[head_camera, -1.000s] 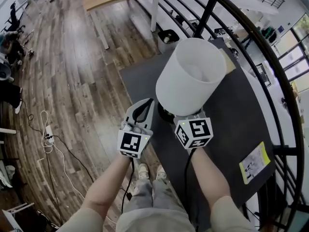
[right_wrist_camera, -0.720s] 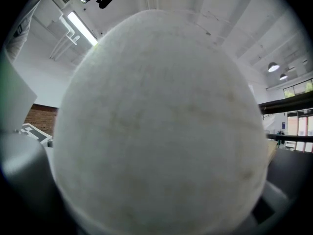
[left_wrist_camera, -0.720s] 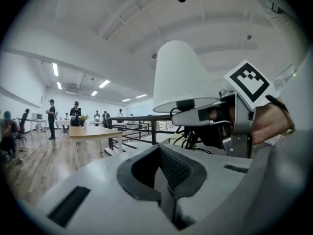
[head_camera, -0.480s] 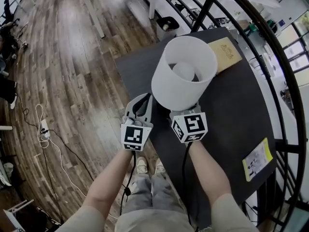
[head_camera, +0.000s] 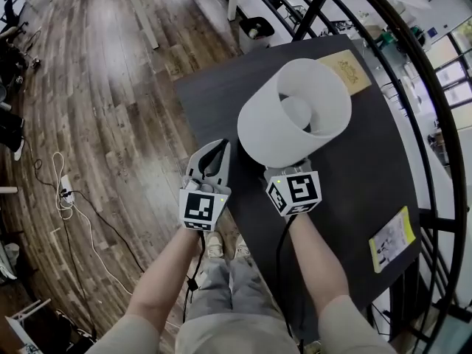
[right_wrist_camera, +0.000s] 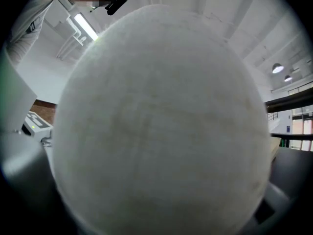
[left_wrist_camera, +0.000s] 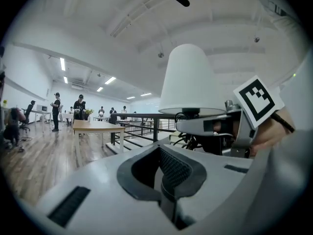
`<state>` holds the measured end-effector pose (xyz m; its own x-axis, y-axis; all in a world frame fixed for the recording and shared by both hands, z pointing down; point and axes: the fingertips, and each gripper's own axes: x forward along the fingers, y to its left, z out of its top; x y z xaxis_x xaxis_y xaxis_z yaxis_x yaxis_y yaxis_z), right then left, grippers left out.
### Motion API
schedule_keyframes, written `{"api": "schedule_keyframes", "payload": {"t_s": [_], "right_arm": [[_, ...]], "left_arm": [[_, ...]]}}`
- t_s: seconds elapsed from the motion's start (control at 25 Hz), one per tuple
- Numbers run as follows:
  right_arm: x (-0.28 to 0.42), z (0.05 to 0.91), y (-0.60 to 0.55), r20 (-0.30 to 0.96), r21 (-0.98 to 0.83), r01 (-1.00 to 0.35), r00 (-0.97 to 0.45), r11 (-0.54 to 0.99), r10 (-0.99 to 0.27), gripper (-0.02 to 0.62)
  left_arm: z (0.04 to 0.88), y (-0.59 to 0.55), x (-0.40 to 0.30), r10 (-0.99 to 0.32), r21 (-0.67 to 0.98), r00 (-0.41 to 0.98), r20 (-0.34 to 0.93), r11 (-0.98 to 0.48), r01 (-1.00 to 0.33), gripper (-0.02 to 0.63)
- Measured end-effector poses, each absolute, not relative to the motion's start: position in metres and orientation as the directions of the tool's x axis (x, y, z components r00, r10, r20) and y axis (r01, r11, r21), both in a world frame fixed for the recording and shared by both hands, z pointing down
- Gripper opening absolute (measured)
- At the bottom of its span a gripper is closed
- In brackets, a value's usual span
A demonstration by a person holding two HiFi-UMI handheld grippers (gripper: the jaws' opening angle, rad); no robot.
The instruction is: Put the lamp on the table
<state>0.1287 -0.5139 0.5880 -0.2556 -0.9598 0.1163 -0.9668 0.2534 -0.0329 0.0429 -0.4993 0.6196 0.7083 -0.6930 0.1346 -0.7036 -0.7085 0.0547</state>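
A lamp with a white drum shade (head_camera: 291, 124) hangs tilted above the dark table (head_camera: 214, 87), its bulb showing through the open top. My right gripper (head_camera: 284, 169) is under the shade, shut on the lamp's lower part; its jaws are hidden there. The shade (right_wrist_camera: 161, 121) fills the right gripper view. In the left gripper view the shade (left_wrist_camera: 188, 80) stands above my right gripper (left_wrist_camera: 205, 126), which clamps the lamp below it. My left gripper (head_camera: 214, 152) is shut and empty, just left of the lamp at the table's near left edge.
A tan board (head_camera: 345, 71) lies at the table's far corner and a yellow leaflet (head_camera: 389, 240) near its right edge. A black curved railing (head_camera: 435, 124) runs along the right. A black bin (head_camera: 254, 29) stands beyond the table; cables (head_camera: 66, 198) trail over the wood floor.
The lamp has moved right and a little farther over the table, and its shade now tips more to the right. The left gripper has stayed beside it, still shut.
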Motion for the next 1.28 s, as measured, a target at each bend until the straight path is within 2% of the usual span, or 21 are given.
{"api": "schedule_keyframes", "payload": {"t_s": [0.48, 0.76, 0.84, 0.96, 1.16, 1.28], "right_arm": [[0.128, 0.603, -0.495, 0.206, -0.053, -0.963, -0.270, 0.265, -0.940, 0.150], [0.134, 0.607, -0.464, 0.276, -0.102, -0.977, -0.210, 0.188, -0.938, 0.149], [0.138, 0.607, -0.453, 0.296, -0.115, -0.979, -0.194, 0.167, -0.935, 0.130], [0.142, 0.610, -0.435, 0.327, -0.133, -0.980, -0.183, 0.146, -0.927, 0.067], [0.145, 0.589, -0.403, 0.324, -0.137, -0.980, -0.179, 0.141, -0.929, 0.048], [0.143, 0.564, -0.384, 0.307, -0.128, -0.980, -0.182, 0.150, -0.934, 0.041]], "left_arm": [[0.620, -0.484, 0.045, -0.668, 0.124, 0.720, 0.187, -0.711, -0.692, 0.005], [0.605, -0.459, 0.043, -0.655, 0.116, 0.723, 0.221, -0.718, -0.686, 0.005], [0.597, -0.453, 0.042, -0.654, 0.105, 0.723, 0.223, -0.721, -0.685, 0.005], [0.589, -0.442, 0.039, -0.647, 0.097, 0.724, 0.240, -0.726, -0.681, 0.005], [0.576, -0.410, 0.034, -0.633, 0.097, 0.727, 0.267, -0.733, -0.674, 0.005], [0.552, -0.395, 0.026, -0.667, 0.056, 0.701, 0.253, -0.713, -0.699, 0.005]]}}
